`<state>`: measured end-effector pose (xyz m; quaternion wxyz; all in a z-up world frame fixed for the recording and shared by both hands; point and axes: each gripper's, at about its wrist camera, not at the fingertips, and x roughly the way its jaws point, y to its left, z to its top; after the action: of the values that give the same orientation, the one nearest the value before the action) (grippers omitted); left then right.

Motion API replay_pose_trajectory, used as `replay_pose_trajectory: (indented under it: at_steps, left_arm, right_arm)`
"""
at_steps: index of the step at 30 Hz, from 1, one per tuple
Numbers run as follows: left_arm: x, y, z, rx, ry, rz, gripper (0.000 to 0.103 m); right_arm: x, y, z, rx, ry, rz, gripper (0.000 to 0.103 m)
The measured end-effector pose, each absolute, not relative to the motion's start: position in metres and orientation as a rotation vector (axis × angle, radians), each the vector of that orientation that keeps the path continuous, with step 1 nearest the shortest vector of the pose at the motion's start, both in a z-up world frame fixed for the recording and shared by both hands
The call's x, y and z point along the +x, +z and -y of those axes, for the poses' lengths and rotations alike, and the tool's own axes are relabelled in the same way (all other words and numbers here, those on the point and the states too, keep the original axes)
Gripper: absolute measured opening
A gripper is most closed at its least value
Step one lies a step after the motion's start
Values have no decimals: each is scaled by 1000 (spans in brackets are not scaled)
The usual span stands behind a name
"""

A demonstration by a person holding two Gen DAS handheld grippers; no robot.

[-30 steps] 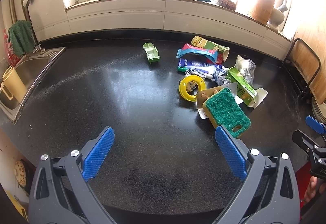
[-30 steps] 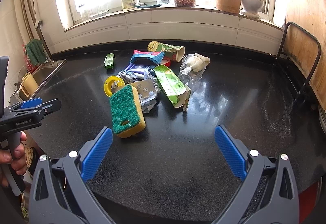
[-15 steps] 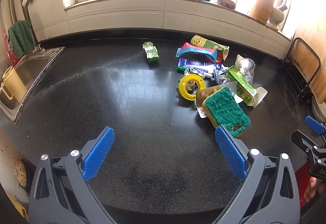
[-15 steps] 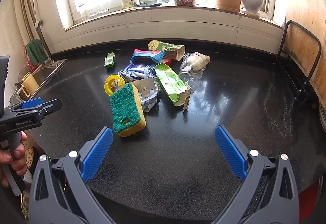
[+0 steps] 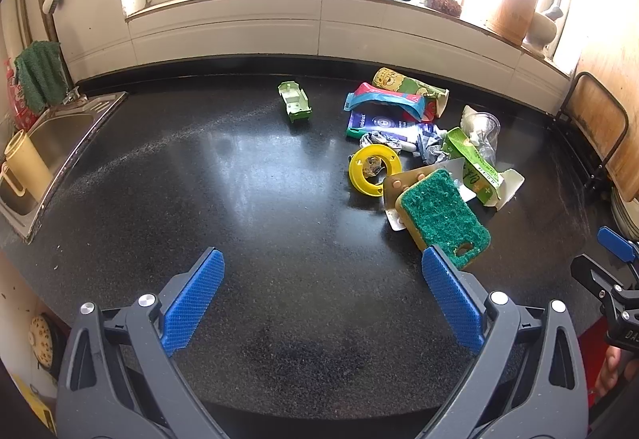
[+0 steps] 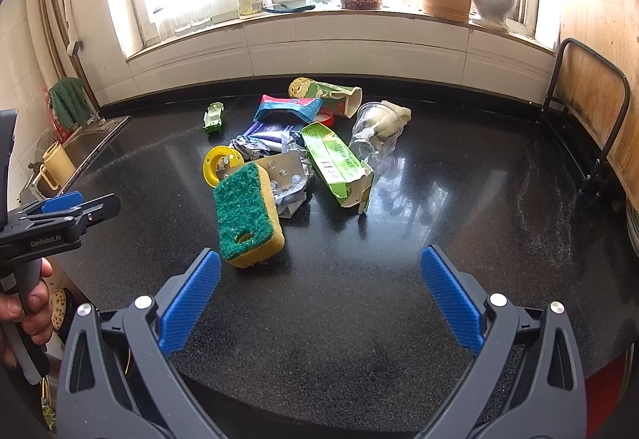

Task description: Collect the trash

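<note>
Trash pile (image 6: 303, 151) on the black counter (image 6: 439, 199), ahead of both my grippers.
A sponge (image 6: 247, 213) forms its near edge, touching a blister pack (image 6: 285, 171), with a yellow ring (image 5: 374, 169) and green carton (image 6: 337, 165) behind. My right gripper (image 6: 319, 295) and left gripper (image 5: 321, 297) hover just short of it, jaws spread wide, holding nothing.
</note>
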<state>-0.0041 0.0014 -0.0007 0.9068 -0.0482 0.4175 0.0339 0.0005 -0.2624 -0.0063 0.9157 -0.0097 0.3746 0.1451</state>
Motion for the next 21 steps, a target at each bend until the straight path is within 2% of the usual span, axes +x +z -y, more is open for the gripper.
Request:
replay_pose_trajectory:
  at_steps: [11,17,21]
  left_arm:
    - [9,-6,-5,-77,79,-872,97]
    - [71,-11,-16,-9,102,-869,97]
    - [134,-30,-31,-34,95,-943,97]
  right_arm:
    - [11,-8,264,-30,309,-778,97]
    - [58,-14,269,-67,386,-759,97]
    - [110,-37,268,-92,408,-818,97]
